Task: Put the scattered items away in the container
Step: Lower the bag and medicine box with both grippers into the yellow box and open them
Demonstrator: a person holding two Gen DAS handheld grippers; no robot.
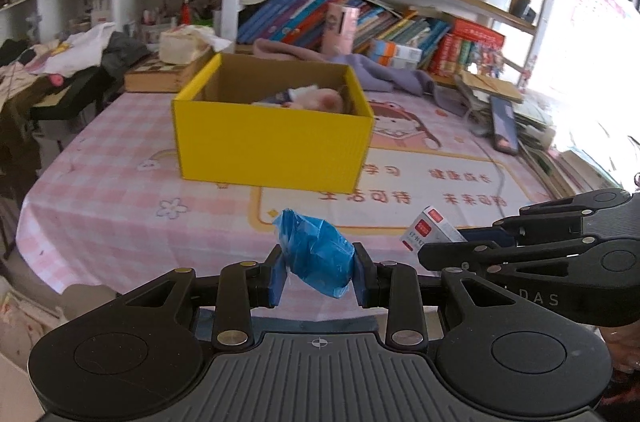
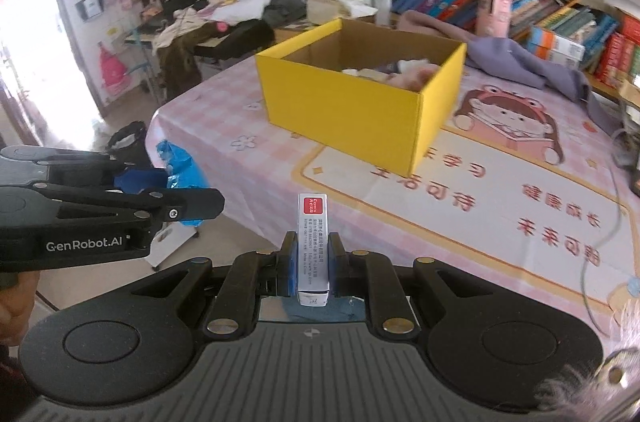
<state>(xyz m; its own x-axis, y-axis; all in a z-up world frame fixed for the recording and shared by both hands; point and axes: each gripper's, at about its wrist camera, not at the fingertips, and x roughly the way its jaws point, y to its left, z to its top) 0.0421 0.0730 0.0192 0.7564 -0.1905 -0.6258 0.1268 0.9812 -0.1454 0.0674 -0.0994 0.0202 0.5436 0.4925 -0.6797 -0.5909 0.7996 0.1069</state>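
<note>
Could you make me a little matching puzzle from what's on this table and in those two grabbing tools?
Things:
1. blue plastic bag
2. small white box
3. yellow box
4. purple cloth

Places:
A. lying behind the container
B. clamped in the left gripper
C. standing open on the pink tablecloth
D. clamped in the right gripper

Pairs: 1-B, 2-D, 3-C, 4-A
</note>
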